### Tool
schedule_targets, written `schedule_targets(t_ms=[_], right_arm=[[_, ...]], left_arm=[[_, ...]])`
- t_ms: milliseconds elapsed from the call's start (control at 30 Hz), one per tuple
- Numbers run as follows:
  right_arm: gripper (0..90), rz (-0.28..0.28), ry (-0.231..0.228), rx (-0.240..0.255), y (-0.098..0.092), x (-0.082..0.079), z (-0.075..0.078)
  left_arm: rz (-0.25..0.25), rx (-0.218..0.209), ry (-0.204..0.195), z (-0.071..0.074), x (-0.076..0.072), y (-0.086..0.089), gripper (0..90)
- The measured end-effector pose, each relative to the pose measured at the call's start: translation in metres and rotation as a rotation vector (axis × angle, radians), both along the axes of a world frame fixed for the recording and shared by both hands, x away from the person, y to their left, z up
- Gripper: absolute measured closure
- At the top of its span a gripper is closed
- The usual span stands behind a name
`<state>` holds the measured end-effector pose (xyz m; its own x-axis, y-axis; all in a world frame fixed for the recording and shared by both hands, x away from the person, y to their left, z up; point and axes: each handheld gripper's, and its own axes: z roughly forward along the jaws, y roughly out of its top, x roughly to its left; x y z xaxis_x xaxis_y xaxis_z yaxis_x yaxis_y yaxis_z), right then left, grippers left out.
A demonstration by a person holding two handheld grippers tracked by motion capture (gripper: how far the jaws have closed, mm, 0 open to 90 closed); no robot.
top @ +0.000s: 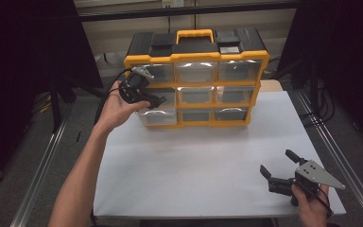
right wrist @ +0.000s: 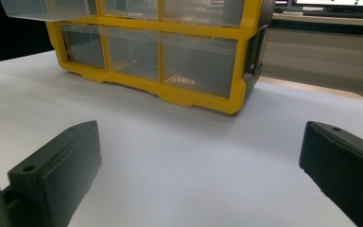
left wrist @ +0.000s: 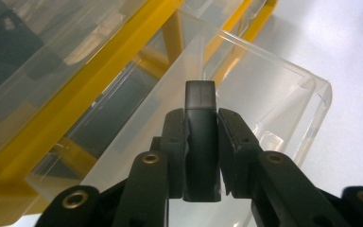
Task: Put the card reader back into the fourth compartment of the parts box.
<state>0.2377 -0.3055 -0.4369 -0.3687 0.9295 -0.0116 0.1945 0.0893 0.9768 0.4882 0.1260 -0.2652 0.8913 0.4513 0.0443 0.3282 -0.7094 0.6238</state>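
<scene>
Drawer: clear plastic drawer [top: 158, 116] at the bottom left of the organiser, drawn partway out over the table, its open top seen from the left gripper view [left wrist: 283, 90]; it looks pulled forward so that something can be dropped in from above.
Small dark block: a narrow grey-black piece [left wrist: 200, 142] stands upright between the left gripper's jaws, its top end poking out past the tips directly over the open drawer, apparently lined up for release into it.
Left gripper: left gripper [top: 157, 101], held in a hand at the organiser's left column, is clamped tight on the small dark block; the gripper angles toward the drawer so the piece can hang over the opening rather than the table.
Organiser: yellow-and-black cabinet [top: 196, 56] with three columns of clear drawers stands upright at the far edge of the white table [top: 203, 161], fronts facing the person for easy reach.
Right gripper: right gripper [top: 278, 164] hovers low over the table's near right corner, well apart from the cabinet, jaws spread wide with nothing between them; it appears parked out of the way while the left does the work.
Next, as judged: release the piece once it is inside the drawer walls.
</scene>
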Motion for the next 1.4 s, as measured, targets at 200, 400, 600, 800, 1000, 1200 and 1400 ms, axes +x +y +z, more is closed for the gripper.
schedule_targets(t_ms=[200, 400, 600, 800, 1000, 1200, 1400], right_arm=[[0.0, -0.002, 0.003, -0.001, 0.000, 0.000, 0.000], [0.0, -0.002, 0.001, -0.001, 0.000, -0.001, 0.000], [0.0, -0.006, -0.001, 0.002, 0.000, -0.001, 0.000], [0.0, -0.006, -0.003, 0.005, -0.001, -0.001, 0.001], [0.0, -0.003, -0.003, 0.006, 0.000, -0.001, 0.001], [0.0, -0.014, 0.002, 0.009, -0.002, 0.000, 0.000], [0.0, -0.009, 0.002, 0.011, -0.002, 0.001, -0.001]], left_arm=[[0.004, 0.017, -0.010, -0.001, -0.004, -0.008, 73.6], [0.011, -0.008, -0.012, -0.003, -0.002, -0.006, 72.4], [0.022, -0.038, -0.045, 0.000, -0.005, -0.004, 63.0], [0.038, -0.060, -0.060, -0.001, -0.007, -0.001, 46.4], [0.075, -0.104, -0.083, -0.004, -0.007, 0.005, 32.1], [0.111, -0.157, -0.107, -0.006, -0.010, 0.012, 21.4], [0.123, -0.201, -0.137, -0.008, -0.013, 0.017, 12.5]])
